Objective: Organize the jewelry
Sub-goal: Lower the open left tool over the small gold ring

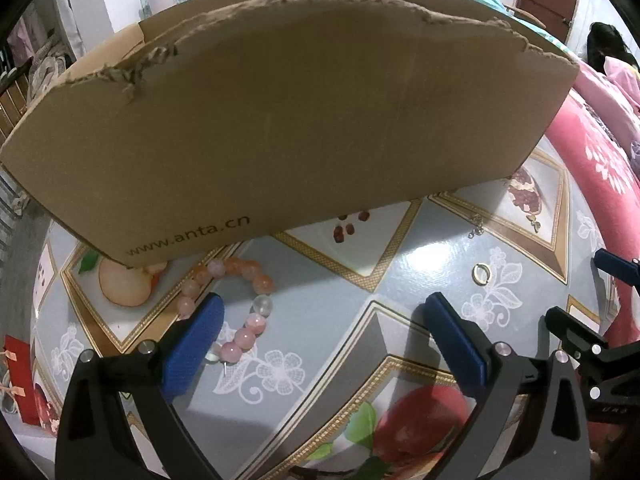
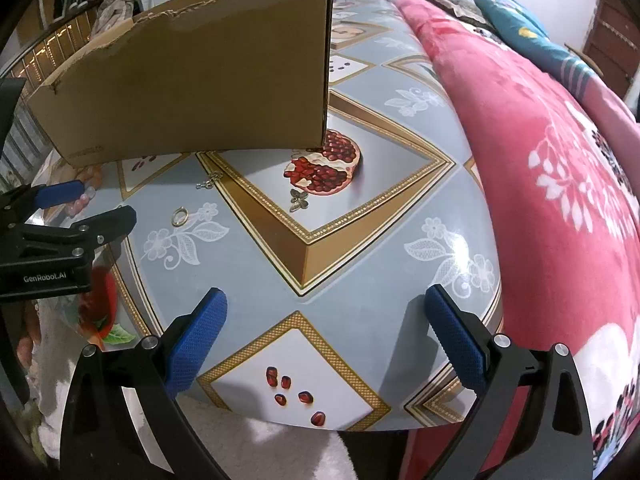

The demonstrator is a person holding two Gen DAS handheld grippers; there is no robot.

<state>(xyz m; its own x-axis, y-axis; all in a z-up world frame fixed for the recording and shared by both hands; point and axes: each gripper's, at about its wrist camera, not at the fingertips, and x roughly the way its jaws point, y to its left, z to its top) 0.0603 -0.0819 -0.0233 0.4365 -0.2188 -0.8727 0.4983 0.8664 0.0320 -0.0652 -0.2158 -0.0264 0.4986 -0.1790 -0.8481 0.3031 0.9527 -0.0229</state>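
A pink and peach bead bracelet [image 1: 236,304] lies on the patterned tablecloth, just ahead of my left gripper's [image 1: 324,308] left finger; that gripper is open and holds nothing. A gold ring [image 1: 481,273] rests right of it, also visible as the ring [image 2: 179,216] in the right wrist view. A small silver clasp piece [image 2: 209,181] and a metal butterfly charm [image 2: 299,201] lie by the printed pomegranate. My right gripper [image 2: 326,304] hovers open over the table's near edge, well short of all of them. The brown cardboard box [image 1: 280,120] stands behind the jewelry.
A red floral blanket [image 2: 540,160] borders the table on the right. The cardboard box [image 2: 192,80] has a torn top edge and blocks the far side. A red packet [image 1: 20,376] sits at the table's left edge. The left gripper's body [image 2: 60,240] reaches in from the left.
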